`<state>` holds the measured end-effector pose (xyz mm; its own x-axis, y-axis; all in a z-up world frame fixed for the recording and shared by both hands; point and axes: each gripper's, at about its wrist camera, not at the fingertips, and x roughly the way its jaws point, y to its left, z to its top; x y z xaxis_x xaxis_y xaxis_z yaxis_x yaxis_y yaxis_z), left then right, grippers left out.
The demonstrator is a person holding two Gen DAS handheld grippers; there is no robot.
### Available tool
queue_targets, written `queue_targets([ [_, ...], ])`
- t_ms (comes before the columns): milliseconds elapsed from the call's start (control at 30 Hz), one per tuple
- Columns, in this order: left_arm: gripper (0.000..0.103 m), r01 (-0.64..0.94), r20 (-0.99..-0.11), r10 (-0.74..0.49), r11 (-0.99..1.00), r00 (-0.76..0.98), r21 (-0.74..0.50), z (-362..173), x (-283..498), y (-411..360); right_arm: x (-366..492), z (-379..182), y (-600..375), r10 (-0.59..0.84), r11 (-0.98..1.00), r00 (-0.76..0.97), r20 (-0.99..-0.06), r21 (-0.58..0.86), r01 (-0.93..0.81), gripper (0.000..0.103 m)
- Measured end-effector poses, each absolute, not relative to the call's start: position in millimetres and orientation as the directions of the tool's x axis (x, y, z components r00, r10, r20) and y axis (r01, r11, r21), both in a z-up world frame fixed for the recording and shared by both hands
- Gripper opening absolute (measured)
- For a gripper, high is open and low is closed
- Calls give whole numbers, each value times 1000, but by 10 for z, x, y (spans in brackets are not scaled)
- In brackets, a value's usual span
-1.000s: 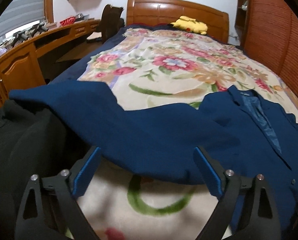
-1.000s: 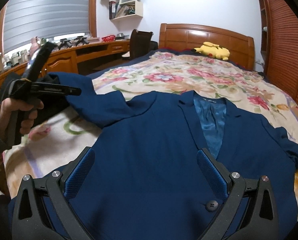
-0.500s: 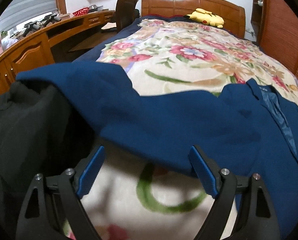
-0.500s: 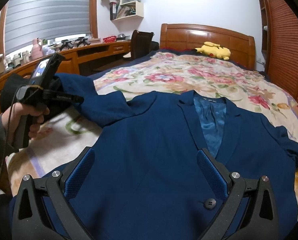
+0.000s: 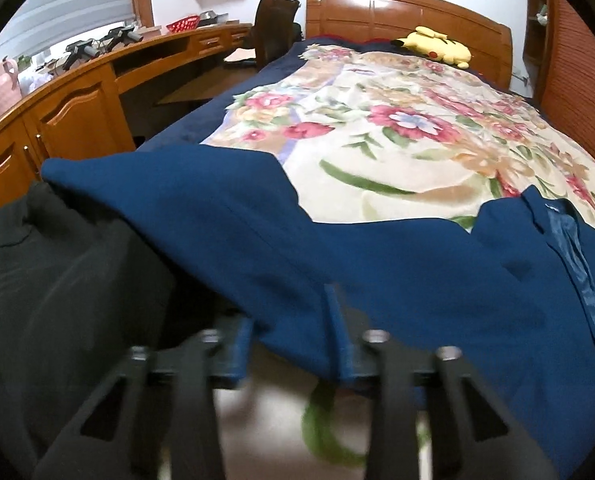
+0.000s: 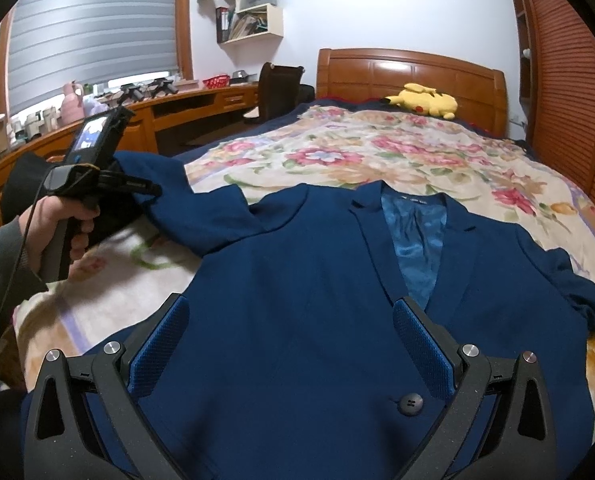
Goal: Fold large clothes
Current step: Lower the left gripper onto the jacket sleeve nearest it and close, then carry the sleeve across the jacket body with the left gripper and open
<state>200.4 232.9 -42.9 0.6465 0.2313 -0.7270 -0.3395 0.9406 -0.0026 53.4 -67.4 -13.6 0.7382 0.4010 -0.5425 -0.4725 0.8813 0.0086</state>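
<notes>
A navy blue blazer (image 6: 317,280) lies face up on the floral bed cover, collar toward the headboard, lining showing. Its left sleeve (image 5: 237,232) stretches out to the left over a black garment. My left gripper (image 5: 293,344) has its fingers closed in on the near edge of that sleeve; the view is blurred. It also shows in the right wrist view (image 6: 145,190), held in a hand at the sleeve. My right gripper (image 6: 289,344) is open and hovers above the blazer's front, near a dark button (image 6: 409,403).
A black garment (image 5: 57,300) lies at the bed's left edge. A yellow plush toy (image 6: 421,100) sits by the wooden headboard (image 6: 409,68). A wooden desk (image 5: 77,108) and chair (image 6: 277,88) run along the left. Slatted wardrobe doors (image 6: 565,100) are on the right.
My left gripper moved forward and its fingers closed from wide open onto the sleeve edge. My right gripper stayed open over the blazer front.
</notes>
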Motion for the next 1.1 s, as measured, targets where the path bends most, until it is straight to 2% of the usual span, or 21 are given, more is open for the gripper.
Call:
queue_targets([
  [100, 4, -322, -699, 212, 946, 683, -28, -359, 1933, 2292, 523, -114, -727, 404, 882, 741, -536, 12, -472, 103],
  [267, 0, -230, -645, 172, 973, 744, -5, -88, 1803, 1964, 525, -56, -868, 401, 889, 754, -521, 24, -457, 103],
  [567, 0, 24, -588, -12, 1000, 809, 13, 333, 1536, 1002, 555, 5, -1122, 355, 917, 788, -503, 21, -399, 103],
  [767, 0, 161, -600, -124, 987, 790, 9, 327, 1296, 529, 554, -21, -1234, 332, 926, 796, -506, 13, -378, 103],
  [933, 1, 176, -633, -129, 984, 763, 11, 138, 1093, 443, 557, -41, -1264, 324, 929, 797, -509, 13, -370, 103],
  [1100, 9, 174, -655, -144, 985, 741, -20, -1, 872, 524, 567, -55, -1228, 327, 928, 794, -513, 14, -373, 103],
])
